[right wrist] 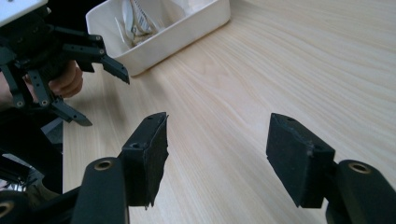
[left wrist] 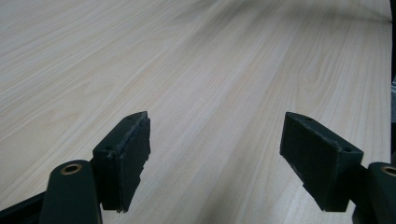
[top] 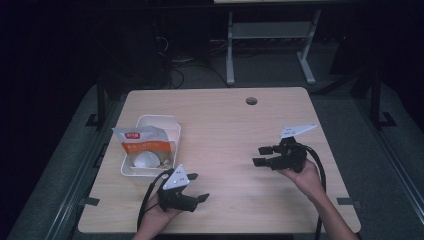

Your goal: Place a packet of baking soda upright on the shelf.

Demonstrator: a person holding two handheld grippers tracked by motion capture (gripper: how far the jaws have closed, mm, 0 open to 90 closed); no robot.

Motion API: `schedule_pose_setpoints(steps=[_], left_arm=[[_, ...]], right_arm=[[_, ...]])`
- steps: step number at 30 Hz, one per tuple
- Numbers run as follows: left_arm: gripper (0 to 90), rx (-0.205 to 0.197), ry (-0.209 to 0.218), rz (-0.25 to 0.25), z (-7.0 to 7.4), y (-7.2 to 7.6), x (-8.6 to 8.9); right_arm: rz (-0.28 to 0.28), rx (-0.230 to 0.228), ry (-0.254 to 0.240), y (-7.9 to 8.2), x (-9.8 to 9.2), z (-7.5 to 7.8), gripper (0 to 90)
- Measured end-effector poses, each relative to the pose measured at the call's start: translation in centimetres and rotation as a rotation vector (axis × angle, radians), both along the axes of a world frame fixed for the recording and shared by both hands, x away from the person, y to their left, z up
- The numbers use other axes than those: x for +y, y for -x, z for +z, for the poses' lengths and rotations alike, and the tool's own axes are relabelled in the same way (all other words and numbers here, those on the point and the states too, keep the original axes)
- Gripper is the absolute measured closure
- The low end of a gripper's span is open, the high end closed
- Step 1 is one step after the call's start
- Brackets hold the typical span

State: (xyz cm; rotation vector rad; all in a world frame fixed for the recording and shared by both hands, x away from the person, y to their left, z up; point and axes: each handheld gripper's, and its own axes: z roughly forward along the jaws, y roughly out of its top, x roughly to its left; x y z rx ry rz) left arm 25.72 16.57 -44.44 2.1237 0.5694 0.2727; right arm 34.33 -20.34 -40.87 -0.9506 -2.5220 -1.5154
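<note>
On the light wooden table [top: 225, 130], a white rectangular tray [top: 170, 122] stands at the left. It holds an orange-and-white packet [top: 142, 142] and a white round object [top: 145, 160]. My left gripper [top: 197, 187] is near the front edge, just right of the tray, jaws open and empty; its own view [left wrist: 215, 158] has bare wood between the jaws. My right gripper [top: 261, 156] hovers at the right, pointing left, open and empty [right wrist: 217, 154]. In the right gripper view, the left gripper [right wrist: 100, 93] sits beside the tray [right wrist: 182, 28].
A round cable hole [top: 251, 101] lies near the table's far edge. A white desk frame [top: 270, 45] stands on the dark floor behind. Black cables trail from both grippers toward the front edge.
</note>
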Motion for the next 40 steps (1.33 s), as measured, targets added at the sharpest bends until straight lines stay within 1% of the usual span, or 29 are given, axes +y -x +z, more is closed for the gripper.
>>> schedule_pose_setpoints(steps=[6, 16, 23, 27, 31, 33, 35, 37, 39, 40], left_arm=[[23.8, -0.009, -0.012, 0.000, 0.0, 0.0, -0.1], [23.8, -0.005, -0.011, -0.002, 0.0, 0.1, -0.2], [23.8, -0.005, -0.008, -0.002, 0.0, 0.1, -0.2], [23.8, -0.005, -0.008, -0.003, 0.0, 0.1, -0.2], [23.8, -0.003, -0.010, -0.006, 0.0, 0.1, -0.3], [23.8, -0.001, -0.011, -0.008, -0.1, 0.1, -0.3], [23.8, -0.004, -0.015, -0.010, 0.0, 0.2, -0.3], [23.8, -0.005, -0.009, -0.011, 0.0, 0.2, -0.3], [23.8, -0.008, -0.007, -0.014, 0.1, 0.3, -0.2], [23.8, -0.010, -0.005, -0.015, 0.1, 0.4, -0.2]], right_arm=[[-0.008, 0.006, 0.002, 0.7, -0.8, -0.4, 36.9], [-0.023, 0.019, 0.003, 2.0, -2.3, -1.2, 36.5], [-0.033, 0.034, 0.015, 3.2, -3.2, -2.2, 36.9], [-0.041, 0.044, -0.001, 3.9, -3.7, -2.9, 36.7], [-0.044, 0.053, 0.003, 4.5, -4.0, -3.4, 36.7], [-0.043, 0.045, 0.013, 4.8, -4.0, -3.6, 36.5], [-0.048, 0.035, 0.008, 5.2, -4.1, -3.7, 36.2], [-0.056, 0.026, 0.005, 5.7, -4.1, -3.8, 35.6], [-0.057, 0.022, 0.001, 6.1, -4.0, -3.7, 34.9], [-0.052, 0.012, 0.005, 6.3, -3.9, -3.6, 34.4]])
